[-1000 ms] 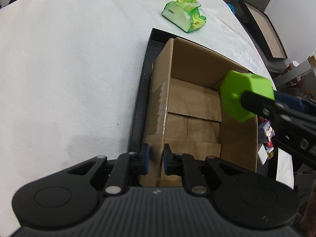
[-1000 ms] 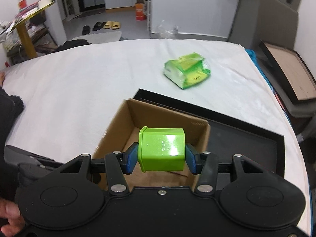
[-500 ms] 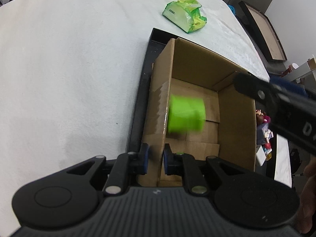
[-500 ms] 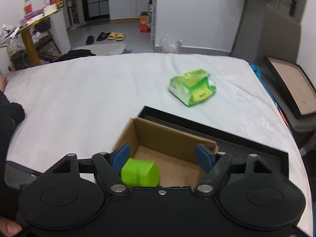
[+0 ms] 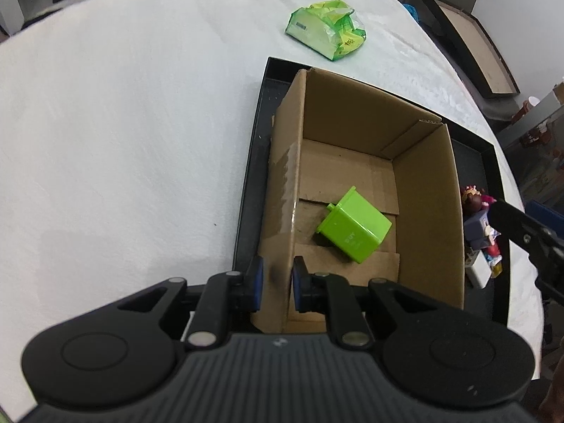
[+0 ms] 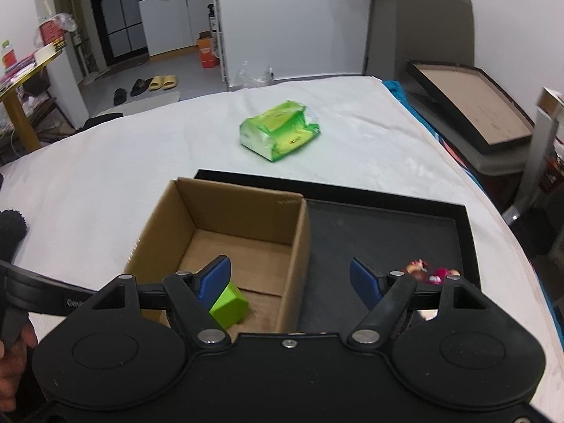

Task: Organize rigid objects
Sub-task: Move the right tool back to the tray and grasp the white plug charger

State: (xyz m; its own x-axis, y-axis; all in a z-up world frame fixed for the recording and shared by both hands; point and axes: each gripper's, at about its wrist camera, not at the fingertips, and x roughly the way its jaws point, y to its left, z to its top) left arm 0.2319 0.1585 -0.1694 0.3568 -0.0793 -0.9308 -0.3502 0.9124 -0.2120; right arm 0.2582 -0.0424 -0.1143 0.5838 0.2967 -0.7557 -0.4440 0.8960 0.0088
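A green plastic block (image 5: pixel 354 230) lies tilted on the floor of the open cardboard box (image 5: pixel 428 190); it also shows in the right wrist view (image 6: pixel 229 304). The box (image 6: pixel 243 211) stands in a black tray (image 6: pixel 387 232). My left gripper (image 5: pixel 275 282) is shut on the box's near left wall. My right gripper (image 6: pixel 290 280) is open and empty, above the box's right wall. A small toy figure (image 5: pixel 481 222) lies in the tray right of the box, also seen in the right wrist view (image 6: pixel 428 273).
A green crumpled packet (image 5: pixel 326 28) lies on the white tablecloth (image 5: pixel 123 123) beyond the tray. A white block (image 5: pixel 477 269) lies by the figure. A framed board (image 6: pixel 469 105) leans off the table's right side.
My right gripper opened and let the green block drop; it now lies on the box floor. The right gripper drew back and to the right. The left gripper kept its hold.
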